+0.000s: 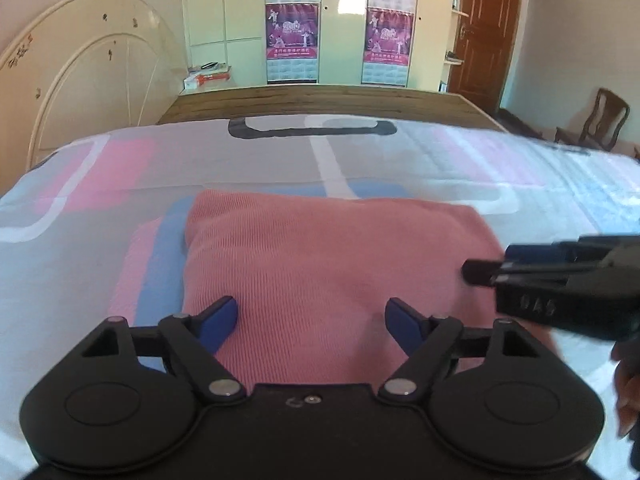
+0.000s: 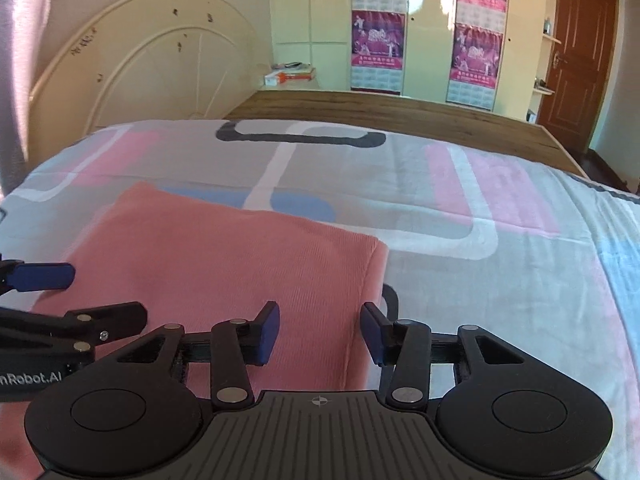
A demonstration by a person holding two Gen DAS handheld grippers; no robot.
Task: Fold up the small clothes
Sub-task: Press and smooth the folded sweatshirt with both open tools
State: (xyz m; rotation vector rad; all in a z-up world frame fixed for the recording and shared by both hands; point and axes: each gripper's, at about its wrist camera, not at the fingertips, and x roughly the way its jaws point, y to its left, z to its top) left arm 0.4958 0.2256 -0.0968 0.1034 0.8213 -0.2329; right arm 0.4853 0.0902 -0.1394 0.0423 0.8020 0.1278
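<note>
The pink garment (image 1: 320, 268) lies in the lower middle of the left wrist view as a tidy, roughly square, doubled-over packet on the patterned bedsheet (image 1: 100, 184). I judge the folding nearly done, with perhaps a last fold or a smoothing left.

The left gripper (image 1: 312, 320) sits over its near edge with jaws spread wide and nothing pinched between them. At the right edge of that view the right gripper (image 1: 480, 272) reaches in over the cloth's side.

In the right wrist view the garment (image 2: 224, 264) fills the lower left. The right gripper (image 2: 320, 332) straddles its right-hand edge, jaws partly apart and not pressing on the fabric, so it holds nothing.

Around: a cream headboard (image 2: 152, 64) upper left, wardrobe posters (image 2: 378, 32) upper middle, a brown door (image 2: 576, 52) upper right. Nothing on the bed blocks the work
</note>
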